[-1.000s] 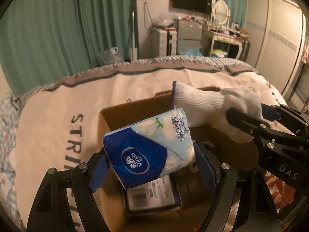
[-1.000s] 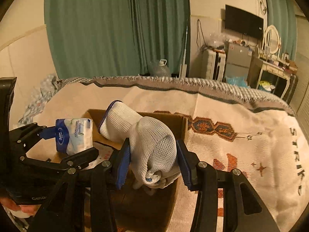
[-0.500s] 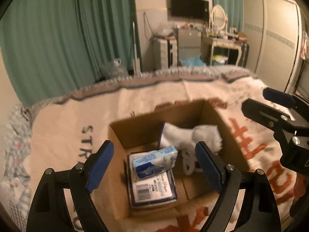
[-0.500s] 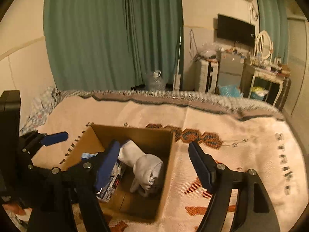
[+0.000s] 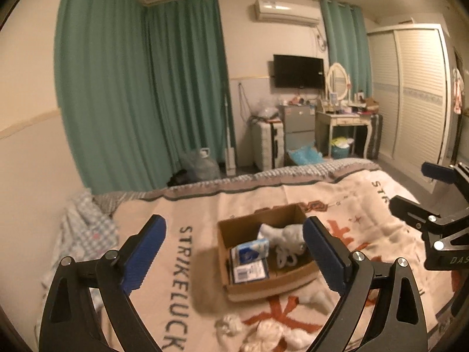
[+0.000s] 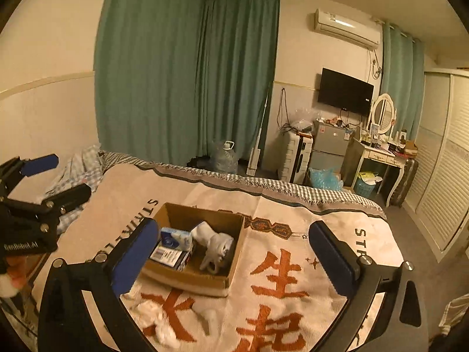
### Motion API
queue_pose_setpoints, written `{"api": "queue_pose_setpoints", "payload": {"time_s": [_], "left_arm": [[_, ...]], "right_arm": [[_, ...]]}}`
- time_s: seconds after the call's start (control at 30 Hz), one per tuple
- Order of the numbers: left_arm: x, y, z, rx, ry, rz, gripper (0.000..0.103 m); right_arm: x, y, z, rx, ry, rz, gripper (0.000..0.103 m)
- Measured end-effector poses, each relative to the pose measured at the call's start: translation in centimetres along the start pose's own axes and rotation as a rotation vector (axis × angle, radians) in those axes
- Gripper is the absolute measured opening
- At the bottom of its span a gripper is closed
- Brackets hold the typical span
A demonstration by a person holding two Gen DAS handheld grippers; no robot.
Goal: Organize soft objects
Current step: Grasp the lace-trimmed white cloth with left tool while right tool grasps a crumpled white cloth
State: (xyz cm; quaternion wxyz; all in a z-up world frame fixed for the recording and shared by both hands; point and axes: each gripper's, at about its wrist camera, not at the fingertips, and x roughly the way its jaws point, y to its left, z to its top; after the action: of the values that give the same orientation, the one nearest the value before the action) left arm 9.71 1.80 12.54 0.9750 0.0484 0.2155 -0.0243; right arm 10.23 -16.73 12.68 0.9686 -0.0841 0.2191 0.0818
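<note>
1. Cardboard box [image 6: 192, 275] sat on the blanket [image 6: 293, 234] spread over the bed.
2. In the box: tissue pack [image 6: 176, 239] at left, resting on a flat packet [image 6: 168, 256]; glove [image 6: 215, 245] at right.
3. Loose white cloth [image 6: 155, 316] lay on the blanket, in front of the box.
4. Behind the bed: curtains [image 6: 187, 73], water jug [image 6: 225, 158], dressing table [image 6: 378, 152] at far right.

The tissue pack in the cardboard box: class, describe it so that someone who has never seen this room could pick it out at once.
Find the patterned blanket covering the bed, then the open cardboard box sitting on it. Inside, on the side opposite the white glove, the tissue pack rests on a flat labelled packet. It is the only blue-and-white item with a round logo.
</note>
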Motion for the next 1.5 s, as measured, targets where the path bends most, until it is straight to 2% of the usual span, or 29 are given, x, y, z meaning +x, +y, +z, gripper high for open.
{"api": "queue_pose_setpoints", "payload": {"time_s": [0.1, 0.27, 0.33, 0.5, 0.67, 0.83, 0.93, 1.0, 1.03, 1.1, 1.13, 1.27, 1.43, 1.47, 1.5], "left_arm": [[-0.5, -0.1, -1.9, -0.003, 0.021, 0.021, 0.096], [2.1, -0.4, -7.5, -0.044, 0.151, -0.052, 0.096], [3.1, -0.9, -9.8, -0.036, 0.186, -0.048, 0.096], [6.0, -1.9, -14.9, 0.000, 0.278, -0.024, 0.096], [8.6, -1.2, -18.2, -0.012, 0.375, -0.054, 0.096], [10.2, -0.6, -19.5, -0.003, 0.413, -0.030, 0.096], [11.2, -0.4, -20.4, -0.008, 0.445, -0.033, 0.095], [11.8, -0.6, -20.9, -0.008, 0.467, -0.047, 0.094], [12.0, -0.8, -21.2, -0.007, 0.479, -0.054, 0.094], [12.3, -1.1, -21.4, -0.002, 0.493, -0.070, 0.094], [12.4, -1.4, -21.5, -0.001, 0.500, -0.078, 0.094], [12.8, -2.6, -22.0, 0.024, 0.541, -0.089, 0.094], [13.8, -3.8, -22.7, 0.002, 0.596, -0.123, 0.094], [14.1, -4.1, -22.7, -0.008, 0.607, -0.138, 0.092], [14.4, -4.3, -22.7, -0.011, 0.613, -0.147, 0.083]], "right_arm": [[-0.7, 0.5, -1.9, -0.012, 0.025, 0.020, 0.103], [0.9, 1.1, -5.6, -0.022, 0.074, 0.047, 0.103], [2.2, 1.6, -7.7, -0.028, 0.100, 0.060, 0.103], [7.1, 3.0, -13.6, -0.001, 0.243, 0.140, 0.103], [12.6, 5.3, -18.7, -0.003, 0.388, 0.185, 0.102], [16.0, 7.8, -21.8, -0.068, 0.487, 0.231, 0.091], [17.1, 8.9, -22.7, -0.089, 0.526, 0.271, 0.081], [17.5, 9.3, -23.2, -0.095, 0.548, 0.295, 0.063], [17.6, 9.4, -23.3, -0.091, 0.555, 0.312, 0.058], [17.5, 9.3, -23.3, -0.078, 0.550, 0.333, 0.035], [17.2, 9.1, -23.1, -0.069, 0.539, 0.332, 0.031], [16.5, 7.6, -22.0, -0.039, 0.492, 0.233, 0.030], [15.6, 5.2, -20.9, 0.026, 0.452, 0.189, 0.030], [15.6, 5.0, -20.9, 0.035, 0.457, 0.191, 0.030], [15.7, 5.0, -21.0, 0.039, 0.461, 0.190, 0.030]]}}
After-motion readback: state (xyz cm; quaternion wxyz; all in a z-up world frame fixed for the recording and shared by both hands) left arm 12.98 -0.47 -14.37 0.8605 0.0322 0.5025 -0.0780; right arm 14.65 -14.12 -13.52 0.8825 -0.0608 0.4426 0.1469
